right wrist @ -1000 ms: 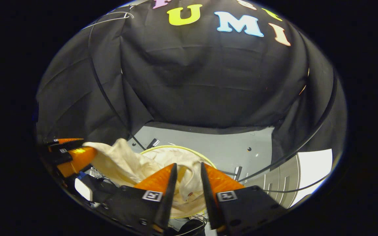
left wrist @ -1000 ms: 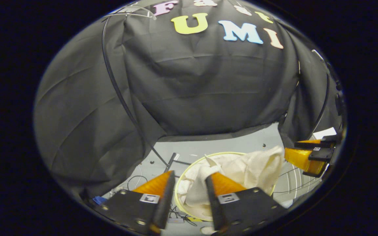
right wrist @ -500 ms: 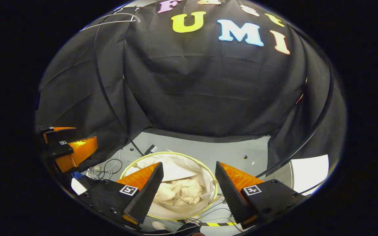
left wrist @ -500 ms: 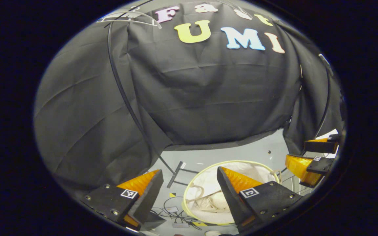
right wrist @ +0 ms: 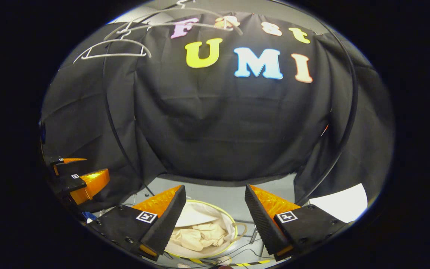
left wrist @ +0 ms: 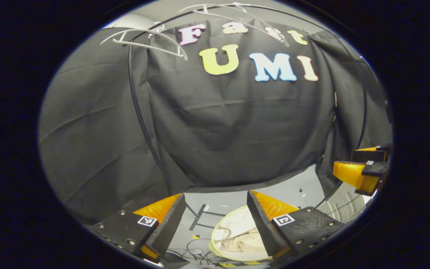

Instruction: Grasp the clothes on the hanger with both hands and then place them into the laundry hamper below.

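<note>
Standing on the grey floor (right wrist: 215, 194), the round yellow-rimmed white laundry hamper (right wrist: 227, 220) holds the crumpled cream clothes (right wrist: 196, 235); above hang bare white wire hangers (right wrist: 110, 50); left tool (left wrist: 215, 216) and right tool (right wrist: 215, 209) hover spread, pinching nothing

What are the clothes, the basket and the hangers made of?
The clothes look like soft cream cloth: crumpled, matte folds. The laundry hamper seems thin white fabric on a yellow hoop rim, probably springy wire. The hangers look like pale smooth plastic, though coated metal is possible.
</note>
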